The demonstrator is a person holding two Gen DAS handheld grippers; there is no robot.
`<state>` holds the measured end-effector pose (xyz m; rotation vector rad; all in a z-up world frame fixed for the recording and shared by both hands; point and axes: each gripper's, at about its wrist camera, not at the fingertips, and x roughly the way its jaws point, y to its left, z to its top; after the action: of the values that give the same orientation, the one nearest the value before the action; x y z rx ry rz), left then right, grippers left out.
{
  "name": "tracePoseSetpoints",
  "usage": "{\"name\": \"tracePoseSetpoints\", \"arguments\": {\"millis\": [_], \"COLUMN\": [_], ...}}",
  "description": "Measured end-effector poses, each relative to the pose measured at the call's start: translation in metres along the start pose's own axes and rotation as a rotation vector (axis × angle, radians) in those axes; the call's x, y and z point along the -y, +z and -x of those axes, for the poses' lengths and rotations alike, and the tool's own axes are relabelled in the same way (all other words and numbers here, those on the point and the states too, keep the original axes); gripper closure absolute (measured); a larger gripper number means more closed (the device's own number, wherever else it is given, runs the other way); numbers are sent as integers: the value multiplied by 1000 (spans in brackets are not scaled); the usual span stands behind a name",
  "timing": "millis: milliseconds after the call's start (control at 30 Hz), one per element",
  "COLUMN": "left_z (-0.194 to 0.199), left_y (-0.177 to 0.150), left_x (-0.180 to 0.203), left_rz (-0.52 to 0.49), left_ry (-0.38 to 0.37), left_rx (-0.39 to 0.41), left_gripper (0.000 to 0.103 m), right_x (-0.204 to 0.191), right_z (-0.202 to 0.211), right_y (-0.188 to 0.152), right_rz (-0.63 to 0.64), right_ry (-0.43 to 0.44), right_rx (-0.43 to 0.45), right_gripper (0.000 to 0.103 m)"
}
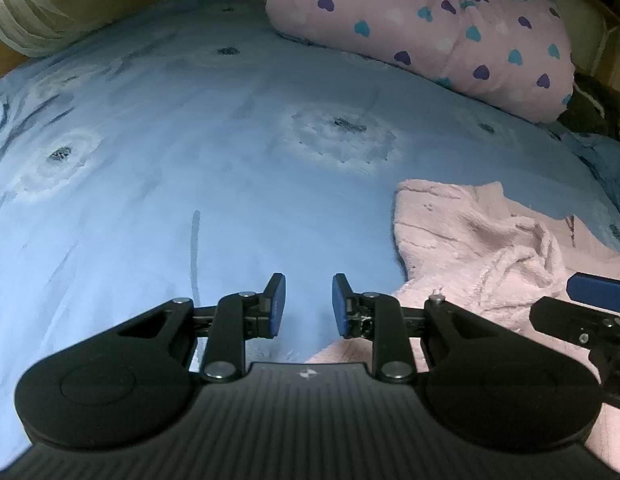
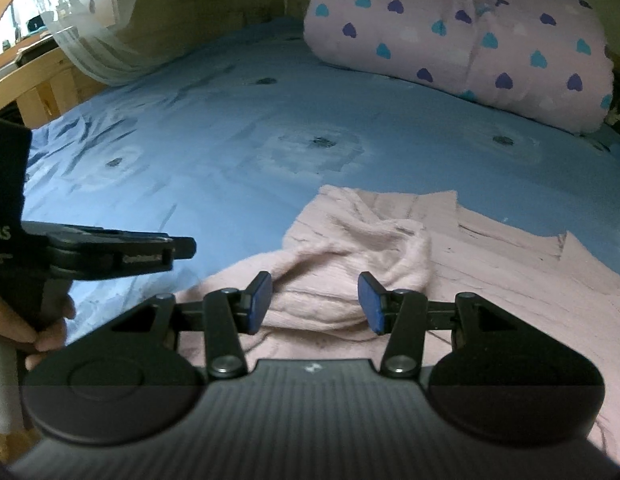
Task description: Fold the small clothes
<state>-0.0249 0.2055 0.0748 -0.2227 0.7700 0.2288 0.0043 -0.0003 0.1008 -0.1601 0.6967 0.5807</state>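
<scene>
From the left wrist, the left gripper (image 1: 308, 304) hangs tilted down over bare blue bedsheet (image 1: 189, 152), its fingers parted by a narrow gap with nothing between them; it holds nothing. The pink knitted garment (image 1: 470, 240) lies rumpled on the bed just beside it on the right, toward the near edge, and one blue pad of the right gripper (image 1: 598, 286) shows over the cloth at the frame's right border. A heart-print pillow (image 1: 430, 24) rests along the far edge, well apart from the work. From the right wrist, the right gripper (image 2: 314, 300) is angled down directly over the garment (image 2: 390, 240), fingers standing open, wider than the left pair, and empty; a raised fold of knit sits just beyond them, likely the part to be taken hold of to spread or fold the piece. The left gripper (image 2: 181, 246) enters from the left side, its handle in the person's hand (image 2: 45, 332), waiting off the cloth. The garment looks not yet folded.
</scene>
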Motion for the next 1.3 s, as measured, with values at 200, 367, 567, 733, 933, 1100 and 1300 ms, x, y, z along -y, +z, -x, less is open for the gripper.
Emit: {"name": "tracePoseSetpoints", "arguments": {"millis": [200,367,567,733,933,1100,1300], "left_z": [3,2,-2,-3,-2,-4,-4], "left_y": [0,0,1,0,-1,-1,-1], "left_x": [-8,-27,-46,-47,-49,-47,-43], "left_rz": [8,66,127,142,155,159,156], "left_ry": [12,43,59,47,32,21,13], "left_rx": [9,5,-9,-13,-13,-14,-7], "left_gripper": [73,73,73,73,73,73,73], "right_x": [-12,-22,-35,-46,-47,-40,-23], "right_z": [-6,-13,-30,-50,-74,-70,-38], "right_y": [4,8,9,4,-3,-2,12], "right_rz": [-9,-16,-23,-29,-40,-83,-97], "right_ry": [23,52,64,45,-3,26,60], "right_rx": [-9,-29,-72,-121,-158,-107,-44], "right_gripper": [53,53,53,53,53,94,95]}}
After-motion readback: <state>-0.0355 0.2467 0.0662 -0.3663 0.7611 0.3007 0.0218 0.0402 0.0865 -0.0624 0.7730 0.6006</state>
